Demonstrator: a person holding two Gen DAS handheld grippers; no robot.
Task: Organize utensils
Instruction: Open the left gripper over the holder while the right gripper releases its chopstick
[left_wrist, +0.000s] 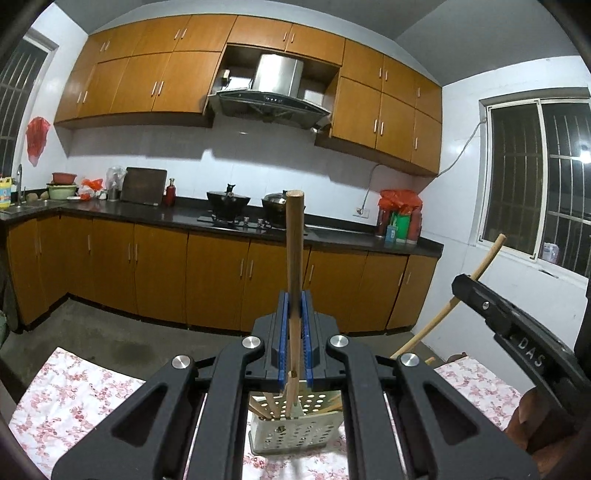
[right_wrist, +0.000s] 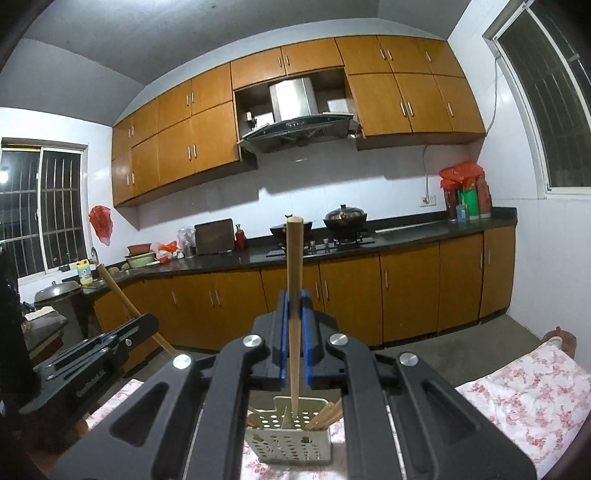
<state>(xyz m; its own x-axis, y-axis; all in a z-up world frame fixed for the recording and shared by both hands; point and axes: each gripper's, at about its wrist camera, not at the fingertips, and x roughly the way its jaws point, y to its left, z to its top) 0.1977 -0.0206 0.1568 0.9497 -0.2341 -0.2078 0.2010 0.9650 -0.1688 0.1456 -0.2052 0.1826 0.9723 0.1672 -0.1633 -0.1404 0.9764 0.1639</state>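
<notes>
My left gripper (left_wrist: 294, 308) is shut on a wooden chopstick (left_wrist: 295, 251) that stands upright, its lower end over a white perforated utensil holder (left_wrist: 295, 432). My right gripper (right_wrist: 294, 308) is shut on another wooden chopstick (right_wrist: 294, 280), its tip pointing down into the same holder (right_wrist: 288, 443). Several chopsticks stand in the holder. The right gripper also shows in the left wrist view (left_wrist: 480, 295) with its chopstick slanting. The left gripper shows in the right wrist view (right_wrist: 122, 332).
The holder stands on a table with a floral cloth (left_wrist: 74, 391) (right_wrist: 524, 398). Beyond are brown kitchen cabinets (left_wrist: 214, 280), a dark counter with pots on a stove (left_wrist: 229, 201), a range hood, and barred windows (left_wrist: 535, 177).
</notes>
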